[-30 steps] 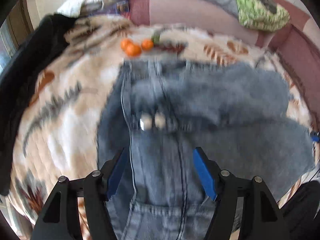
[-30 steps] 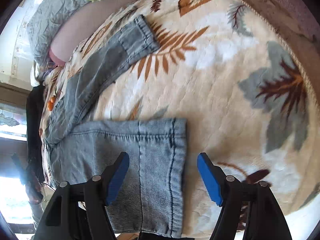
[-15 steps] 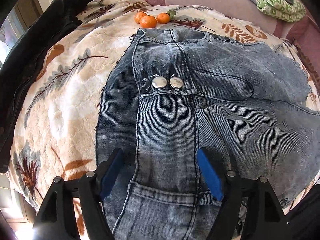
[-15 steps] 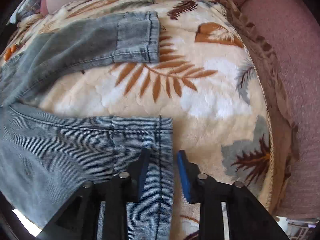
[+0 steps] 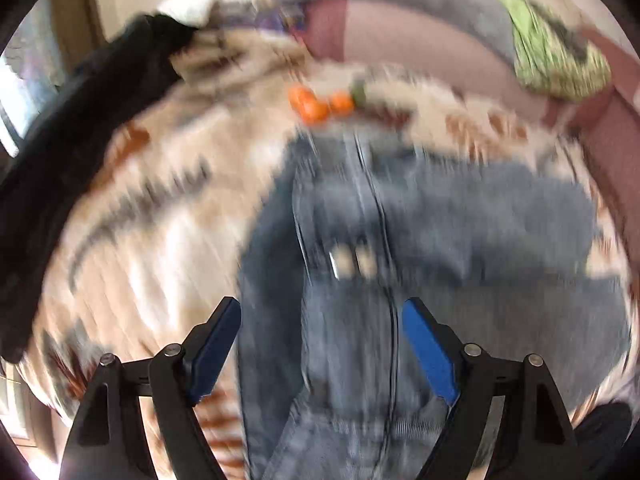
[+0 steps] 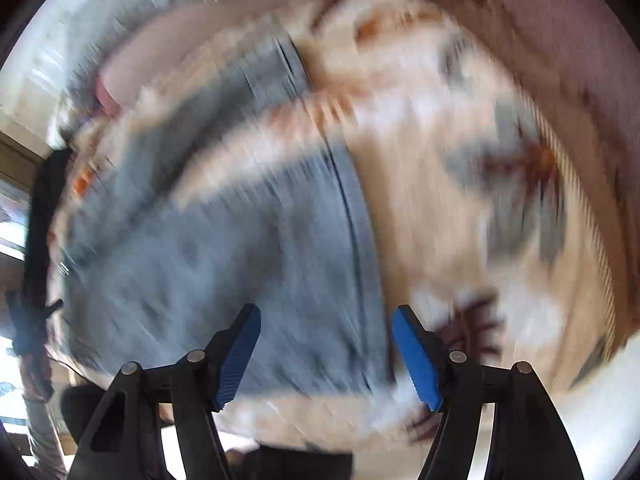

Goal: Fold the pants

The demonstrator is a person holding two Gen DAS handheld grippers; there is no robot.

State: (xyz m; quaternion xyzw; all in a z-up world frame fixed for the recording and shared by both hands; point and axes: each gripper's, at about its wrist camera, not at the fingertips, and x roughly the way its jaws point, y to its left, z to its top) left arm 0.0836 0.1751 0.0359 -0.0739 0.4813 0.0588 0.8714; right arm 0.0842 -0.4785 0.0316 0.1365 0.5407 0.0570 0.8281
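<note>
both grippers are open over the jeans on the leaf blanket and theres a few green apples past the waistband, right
Not quite. The fruit beyond the waistband is orange, not green, and looks like small oranges; the left wrist view shows it, though blurred. The rest holds: the left gripper and the right gripper are both open over the jeans, which lie on the leaf blanket.

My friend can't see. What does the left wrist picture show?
Blurry view: blue jeans lie spread on a leaf-patterned blanket, with the left gripper above them, jaws open and empty. Small orange fruits sit beyond the jeans.
</note>
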